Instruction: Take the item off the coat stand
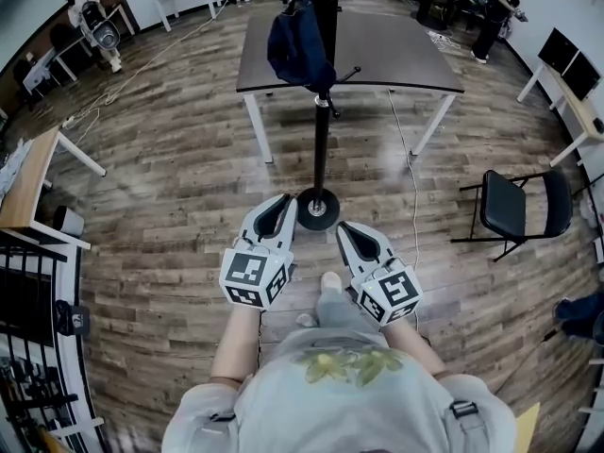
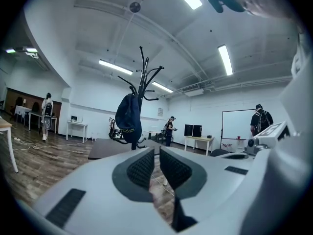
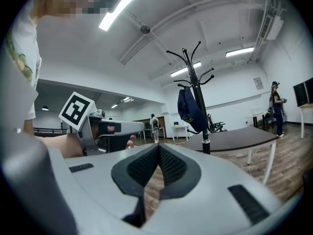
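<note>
A black coat stand [image 1: 321, 140] rises from a round base [image 1: 318, 209] on the wood floor just ahead of me. A dark blue bag [image 1: 297, 50] hangs from one of its upper hooks; the same bag [image 2: 128, 117] shows in the left gripper view, and it [image 3: 190, 110] shows in the right gripper view too. My left gripper [image 1: 283, 201] is low and to the left of the base, my right gripper [image 1: 347, 229] low and to its right. Both point toward the stand, well short of the bag. The left gripper [image 2: 156, 153] and right gripper [image 3: 158, 151] are both shut and hold nothing.
A dark-topped table [image 1: 396, 64] with white legs stands right behind the stand. A black folding chair [image 1: 510, 206] is at the right, a wooden desk [image 1: 24, 182] at the left. A white cable [image 1: 408, 159] trails across the floor. People stand far back.
</note>
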Motion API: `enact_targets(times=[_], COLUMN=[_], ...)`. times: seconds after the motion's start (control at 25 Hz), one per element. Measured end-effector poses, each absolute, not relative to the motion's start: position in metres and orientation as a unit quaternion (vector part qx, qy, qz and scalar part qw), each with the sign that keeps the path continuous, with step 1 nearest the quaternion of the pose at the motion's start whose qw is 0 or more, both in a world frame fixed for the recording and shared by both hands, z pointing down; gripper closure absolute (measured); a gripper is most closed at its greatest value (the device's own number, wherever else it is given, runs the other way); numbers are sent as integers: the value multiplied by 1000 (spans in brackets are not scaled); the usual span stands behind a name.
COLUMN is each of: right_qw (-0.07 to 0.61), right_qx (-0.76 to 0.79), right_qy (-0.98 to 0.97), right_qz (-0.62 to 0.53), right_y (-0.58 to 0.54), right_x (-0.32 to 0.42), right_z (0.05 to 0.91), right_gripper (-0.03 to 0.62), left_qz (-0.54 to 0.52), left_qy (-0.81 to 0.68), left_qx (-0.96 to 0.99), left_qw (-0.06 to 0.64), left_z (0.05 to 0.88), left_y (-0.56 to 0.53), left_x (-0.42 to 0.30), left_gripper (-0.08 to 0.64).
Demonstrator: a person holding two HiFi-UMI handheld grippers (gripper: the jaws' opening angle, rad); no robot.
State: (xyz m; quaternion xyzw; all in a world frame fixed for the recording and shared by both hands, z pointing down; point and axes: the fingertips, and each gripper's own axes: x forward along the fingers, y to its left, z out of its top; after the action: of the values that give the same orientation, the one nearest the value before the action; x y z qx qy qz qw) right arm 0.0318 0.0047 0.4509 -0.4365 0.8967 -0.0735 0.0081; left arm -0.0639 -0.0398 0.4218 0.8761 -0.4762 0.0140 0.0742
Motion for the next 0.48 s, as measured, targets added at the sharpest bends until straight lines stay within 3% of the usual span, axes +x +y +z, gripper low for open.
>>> enact_targets(times=[0.12, 0.48], right_qw=[10, 13], right_qx=[-433, -425], right_qy=[898, 902], right_qz=[-75, -74], right_y=[-8, -47], right_x=[31, 29], right_z=[450, 447], right_gripper=[586, 586], left_qz=[10, 2], left_qy=[-478, -488], left_qx=[876, 871], left_qw=[69, 45], left_z=[414, 393], left_y=[-54, -96], left_x=[-63, -66], left_gripper=[471, 405])
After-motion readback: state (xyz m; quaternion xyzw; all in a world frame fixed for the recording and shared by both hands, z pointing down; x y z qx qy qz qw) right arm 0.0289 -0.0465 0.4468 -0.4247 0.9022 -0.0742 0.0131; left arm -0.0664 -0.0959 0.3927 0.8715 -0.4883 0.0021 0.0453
